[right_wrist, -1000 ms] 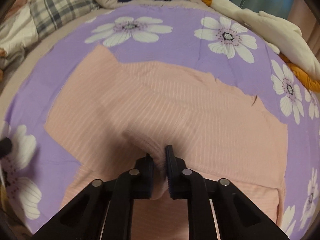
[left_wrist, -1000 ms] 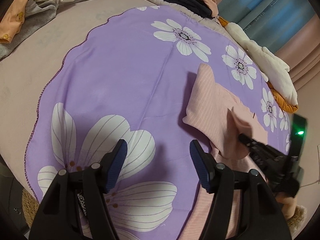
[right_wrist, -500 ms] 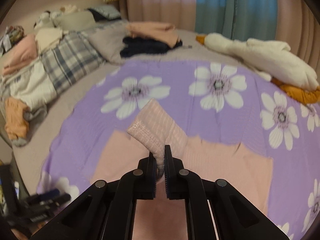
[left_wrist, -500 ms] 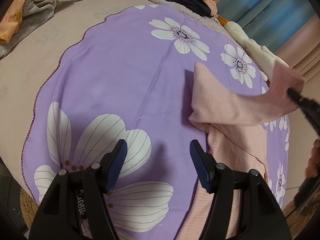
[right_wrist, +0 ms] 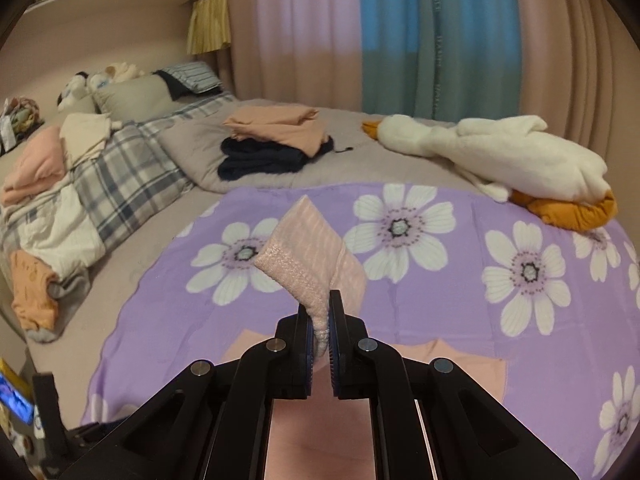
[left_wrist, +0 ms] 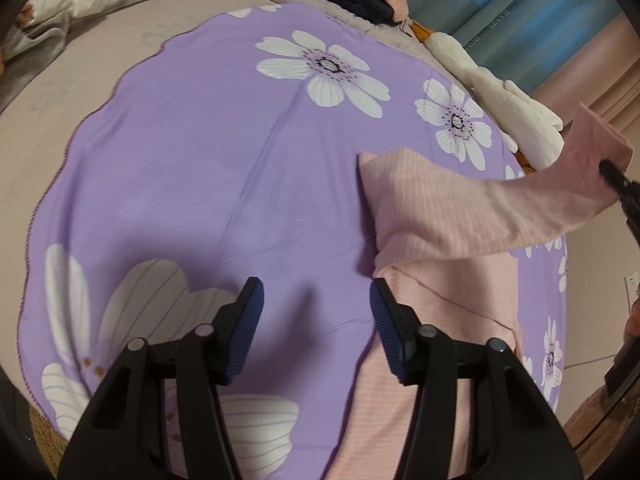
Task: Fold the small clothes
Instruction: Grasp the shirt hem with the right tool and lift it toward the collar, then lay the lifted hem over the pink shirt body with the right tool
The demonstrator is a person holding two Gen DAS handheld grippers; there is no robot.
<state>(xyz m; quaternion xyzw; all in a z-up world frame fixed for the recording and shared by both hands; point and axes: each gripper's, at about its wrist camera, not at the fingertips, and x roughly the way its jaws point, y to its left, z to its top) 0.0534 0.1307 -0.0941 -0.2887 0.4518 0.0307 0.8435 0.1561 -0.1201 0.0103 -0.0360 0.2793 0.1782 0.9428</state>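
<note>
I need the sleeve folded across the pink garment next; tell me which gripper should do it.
Right. The right gripper is shut on the pink sleeve, lifted off the purple floral sheet; the left gripper, jaws closing, holds nothing.

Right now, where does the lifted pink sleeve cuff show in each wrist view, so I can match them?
Left wrist view: the pink sleeve cuff is at the far right edge, raised off the purple cloth and pinched by the right gripper.
Right wrist view: the cuff is at centre, rising from between the shut pads.
Shared landmark: the white plush goose beyond the purple flowered cloth.
</note>
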